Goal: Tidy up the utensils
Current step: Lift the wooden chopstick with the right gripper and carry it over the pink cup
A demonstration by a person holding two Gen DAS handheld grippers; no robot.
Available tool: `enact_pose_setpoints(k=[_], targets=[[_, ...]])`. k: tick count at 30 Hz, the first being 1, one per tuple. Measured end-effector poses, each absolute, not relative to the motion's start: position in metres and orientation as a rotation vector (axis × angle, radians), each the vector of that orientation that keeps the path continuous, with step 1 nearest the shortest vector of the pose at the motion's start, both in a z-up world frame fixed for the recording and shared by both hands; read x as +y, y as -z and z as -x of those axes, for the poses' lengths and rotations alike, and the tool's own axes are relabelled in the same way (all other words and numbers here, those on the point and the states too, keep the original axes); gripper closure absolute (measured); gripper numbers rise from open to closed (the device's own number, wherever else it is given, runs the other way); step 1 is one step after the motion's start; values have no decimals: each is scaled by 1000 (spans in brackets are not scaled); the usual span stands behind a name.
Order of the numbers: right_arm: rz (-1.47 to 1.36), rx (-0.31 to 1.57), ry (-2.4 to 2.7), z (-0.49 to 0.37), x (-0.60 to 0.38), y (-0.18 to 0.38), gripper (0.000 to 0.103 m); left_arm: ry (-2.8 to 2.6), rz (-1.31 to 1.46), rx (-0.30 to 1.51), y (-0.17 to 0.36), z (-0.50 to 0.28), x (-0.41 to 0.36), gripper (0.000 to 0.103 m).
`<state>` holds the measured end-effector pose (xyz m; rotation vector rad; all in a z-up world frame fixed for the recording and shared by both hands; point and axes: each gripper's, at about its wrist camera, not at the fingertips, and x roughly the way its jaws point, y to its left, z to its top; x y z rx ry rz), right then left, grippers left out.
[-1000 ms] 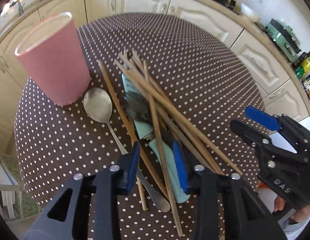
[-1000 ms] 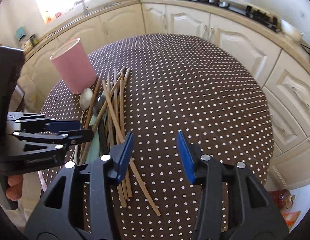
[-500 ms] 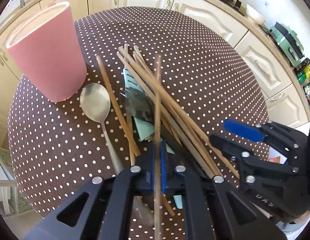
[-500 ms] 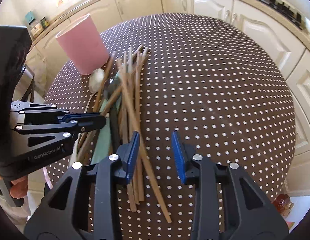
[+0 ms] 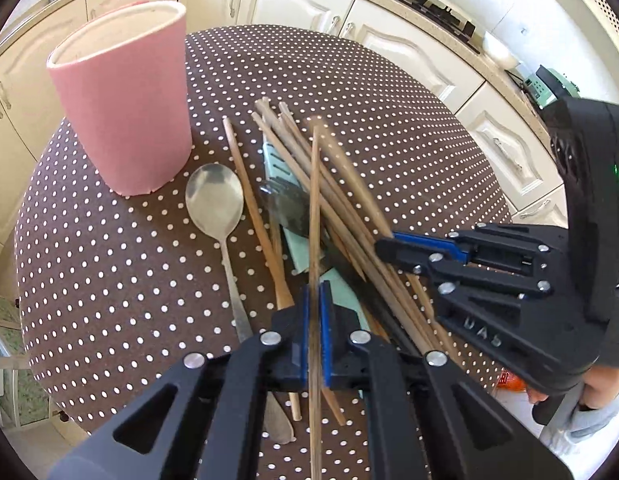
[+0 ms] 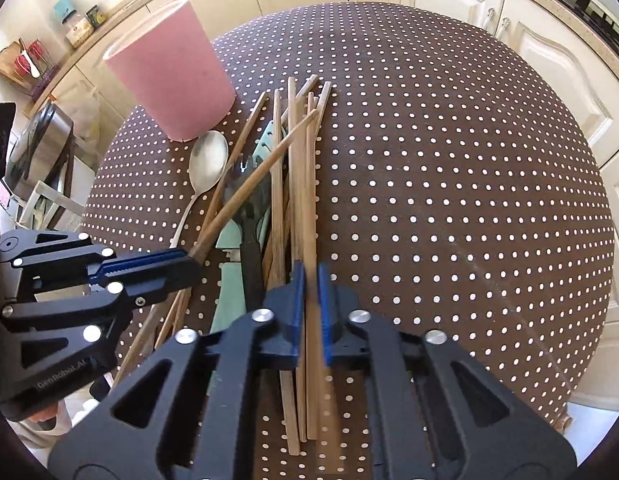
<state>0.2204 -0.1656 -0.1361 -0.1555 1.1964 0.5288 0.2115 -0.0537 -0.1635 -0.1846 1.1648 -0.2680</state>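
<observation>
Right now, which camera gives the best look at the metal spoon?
The left wrist view: the spoon lies in full view, bowl near the pink cup, handle running under the left gripper. The right wrist view shows its bowl; the left gripper hides the handle's end.

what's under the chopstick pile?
Under the chopsticks lie a mint green utensil with slots and a black fork, both on the dotted tablecloth. Their handles are mostly covered, so anything deeper cannot be seen. The spoon lies beside, uncovered.

Left gripper (image 5: 315, 332) and right gripper (image 6: 311, 312): matte black angular frames with triangular cut-outs, silver round screw heads along each finger, blue ribbed pads (image 6: 143, 261) at the tips. Raised lettering marks each body's side; green light glows on the right gripper's housing.
</observation>
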Motion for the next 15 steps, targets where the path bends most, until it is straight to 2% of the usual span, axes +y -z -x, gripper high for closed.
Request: enact_pose_setpoints(k=[6, 15], targets=[[135, 1116, -497, -214, -170, 114, 97, 313, 204, 1087, 148, -193, -35, 98], [31, 820, -529, -187, -166, 30, 97, 367, 247, 679, 78, -156, -2, 98]])
